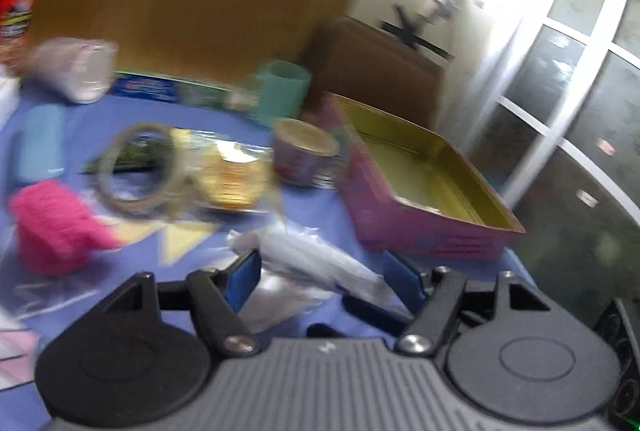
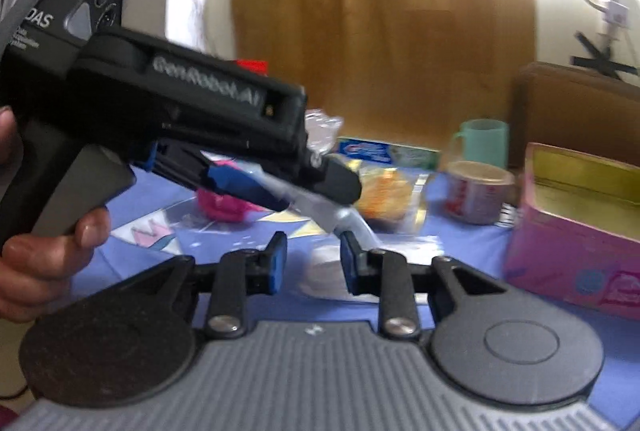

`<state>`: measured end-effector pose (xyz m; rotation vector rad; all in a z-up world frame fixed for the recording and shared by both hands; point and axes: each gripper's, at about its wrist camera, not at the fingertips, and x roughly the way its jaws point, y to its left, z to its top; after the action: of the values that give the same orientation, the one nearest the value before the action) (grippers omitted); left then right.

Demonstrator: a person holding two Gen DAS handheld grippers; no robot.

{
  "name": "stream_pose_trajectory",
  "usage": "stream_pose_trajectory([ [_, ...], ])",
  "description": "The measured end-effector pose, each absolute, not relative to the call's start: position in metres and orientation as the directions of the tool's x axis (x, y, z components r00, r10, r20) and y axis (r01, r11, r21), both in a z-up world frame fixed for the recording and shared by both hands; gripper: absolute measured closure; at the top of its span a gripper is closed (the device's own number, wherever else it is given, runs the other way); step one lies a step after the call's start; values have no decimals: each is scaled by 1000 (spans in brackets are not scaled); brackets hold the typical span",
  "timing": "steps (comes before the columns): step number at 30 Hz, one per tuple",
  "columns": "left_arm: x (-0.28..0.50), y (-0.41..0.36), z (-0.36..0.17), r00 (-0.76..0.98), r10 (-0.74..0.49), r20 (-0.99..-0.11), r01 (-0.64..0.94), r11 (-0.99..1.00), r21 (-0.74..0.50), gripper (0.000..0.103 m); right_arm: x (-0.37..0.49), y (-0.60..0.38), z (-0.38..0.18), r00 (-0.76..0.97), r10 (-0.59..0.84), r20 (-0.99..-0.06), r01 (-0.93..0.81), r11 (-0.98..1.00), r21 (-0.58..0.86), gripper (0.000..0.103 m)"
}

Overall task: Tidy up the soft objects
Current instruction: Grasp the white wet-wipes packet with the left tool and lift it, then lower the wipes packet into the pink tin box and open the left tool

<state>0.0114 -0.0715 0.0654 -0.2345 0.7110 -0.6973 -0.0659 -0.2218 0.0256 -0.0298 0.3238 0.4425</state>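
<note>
Nearest, the left hand-held gripper (image 1: 320,271) has a clear plastic bag (image 1: 316,267) lying slantwise between its part-closed fingers; whether the pads pinch it I cannot tell. From the right wrist view the bag's tail droops beside the right hand-held gripper (image 2: 312,259), whose jaws stand apart with nothing between them. Beyond, on the blue worktop (image 1: 224,111), lie a pink knit piece (image 1: 52,227), a tape roll (image 1: 136,171) and a can (image 1: 304,159). Right of the can stands the open pink tin (image 1: 420,191), probably the bag's destination, with a clear path.
</note>
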Motion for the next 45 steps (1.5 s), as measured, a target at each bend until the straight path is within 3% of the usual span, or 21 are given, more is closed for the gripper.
stream_pose_trajectory([
  [2, 9, -90, 58, 461, -700, -545, 548, 708, -446, 45, -72, -233, 24, 848, 418, -326, -423, 904, 58, 77],
  [5, -1, -113, 39, 427, -660, -618, 585, 723, -368, 45, -83, -241, 10, 853, 373, -366, -396, 918, 14, 75],
  [10, -8, -97, 27, 391, -625, -675, 562, 743, -363, 39, -81, -251, -10, 815, 366, -448, -389, 920, 44, 72],
  [12, -16, -81, 37, 407, -627, -664, 565, 744, -356, 32, -77, -253, -12, 800, 381, -464, -396, 916, 70, 54],
  [16, -20, -58, 65, 491, -627, -605, 554, 761, -338, 19, -78, -259, -11, 776, 401, -487, -422, 904, 72, 38],
  [20, 5, -65, 65, 522, -600, -606, 529, 785, -322, 22, -72, -263, -4, 757, 437, -486, -432, 892, 129, 35],
  [24, 30, -94, 42, 465, -605, -647, 563, 765, -311, 34, -59, -248, -3, 774, 419, -475, -423, 900, 104, 32],
  [25, 32, -98, 34, 462, -587, -664, 563, 773, -292, 42, -54, -243, -4, 771, 419, -479, -426, 899, 101, 32],
  [28, 34, -99, 27, 460, -588, -665, 552, 776, -304, 49, -42, -232, -11, 769, 408, -492, -428, 901, 79, 34],
  [29, 32, -98, 30, 453, -595, -664, 545, 774, -322, 49, -43, -231, -10, 780, 399, -482, -420, 905, 69, 42],
  [33, 20, -101, 53, 481, -625, -615, 566, 757, -326, 49, -54, -238, 2, 815, 414, -406, -422, 904, 75, 48],
  [39, 29, -151, 92, 494, -692, -527, 670, 689, -277, 49, -59, -262, 29, 909, 308, -281, -324, 946, -12, 48],
  [45, 61, -223, 98, 513, -720, -467, 702, 665, -255, 42, -23, -324, 45, 958, 129, -256, -134, 991, -2, 48],
])
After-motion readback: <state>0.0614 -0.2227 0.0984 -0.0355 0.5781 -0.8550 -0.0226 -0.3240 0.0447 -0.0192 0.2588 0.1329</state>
